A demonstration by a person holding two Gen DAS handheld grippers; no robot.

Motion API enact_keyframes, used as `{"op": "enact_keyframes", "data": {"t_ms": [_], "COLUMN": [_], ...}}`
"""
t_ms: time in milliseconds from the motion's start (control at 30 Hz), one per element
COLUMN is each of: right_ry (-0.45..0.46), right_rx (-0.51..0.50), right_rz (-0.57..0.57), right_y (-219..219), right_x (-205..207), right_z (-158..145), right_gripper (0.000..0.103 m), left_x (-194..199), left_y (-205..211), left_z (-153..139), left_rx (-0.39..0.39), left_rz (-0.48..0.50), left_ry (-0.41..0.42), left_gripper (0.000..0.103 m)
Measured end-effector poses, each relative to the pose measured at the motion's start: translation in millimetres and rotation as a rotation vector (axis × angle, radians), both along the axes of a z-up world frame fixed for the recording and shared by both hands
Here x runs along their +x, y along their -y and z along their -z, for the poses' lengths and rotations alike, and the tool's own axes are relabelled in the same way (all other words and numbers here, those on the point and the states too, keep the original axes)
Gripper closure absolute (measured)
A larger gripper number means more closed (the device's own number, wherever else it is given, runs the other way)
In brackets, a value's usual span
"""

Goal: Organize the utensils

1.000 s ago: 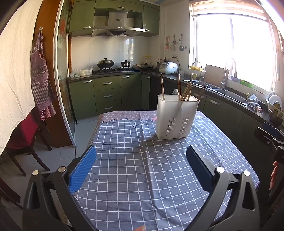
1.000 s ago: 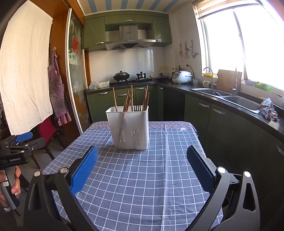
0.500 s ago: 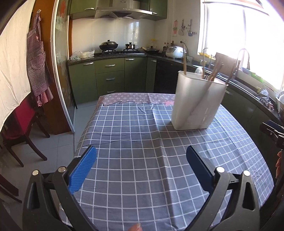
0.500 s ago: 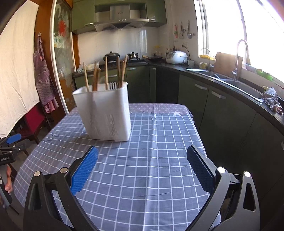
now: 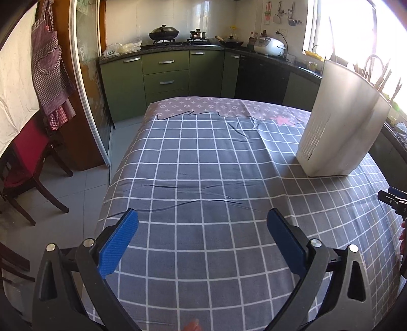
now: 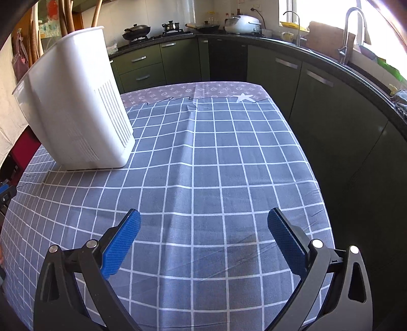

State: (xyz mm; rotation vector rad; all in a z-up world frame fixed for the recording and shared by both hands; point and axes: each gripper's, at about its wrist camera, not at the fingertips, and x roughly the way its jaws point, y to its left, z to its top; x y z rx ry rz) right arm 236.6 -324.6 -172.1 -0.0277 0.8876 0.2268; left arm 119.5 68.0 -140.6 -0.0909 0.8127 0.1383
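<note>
On the checked cloth stood the white holder with chopsticks upright inside — between both grippers, left and right, each wide open and empty. Chopsticks looked light, stiff, slippery — best pinched near the tops.

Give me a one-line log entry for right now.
left gripper: open, empty | right gripper: open, empty | holder: upright on tablecloth, chopsticks inside | contact: none

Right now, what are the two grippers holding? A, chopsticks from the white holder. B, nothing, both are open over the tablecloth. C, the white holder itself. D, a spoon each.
B: the left gripper and right gripper have their jaws spread over the checked tablecloth, with nothing between them.
</note>
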Motion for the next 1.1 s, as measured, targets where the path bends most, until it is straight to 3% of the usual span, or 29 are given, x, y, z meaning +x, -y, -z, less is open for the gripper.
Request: {"op": "enact_keyframes", "data": {"t_ms": [267, 667, 800, 967, 1100], "right_ry": [-0.047, -0.049, -0.024, 0.222, 0.326], "right_rx": [-0.071, -0.069, -0.055, 0.008, -0.006], "right_rz": [-0.014, -0.015, -0.010, 0.010, -0.013], "right_y": [-9.6, -8.6, -6.4, -5.6, -21.1], "right_x": [6.0, 6.6, 2.9, -44.5, -77.3], "right_z": [9.8, 8.7, 4.0, -49.9, -90.1], "right_gripper": [0.003, 0.003, 0.004, 0.004, 0.004], "left_x": [17.3, 34.8, 21.0, -29.2, -64.3], "left_y": [2.1, 9.2, 11.7, 25.9, 37.5], "left_z": [10.1, 21.5, 3.7, -52.5, -94.3], "left_rx": [-0.027, -0.056, 0.002, 0.027, -0.001], "left_rz": [0.018, 0.040, -0.004, 0.001, 0.029], "left_ry": [-0.049, -0.108, -0.011, 0.181, 0.287], "left_gripper": [0.007, 0.007, 0.007, 0.007, 0.007]}}
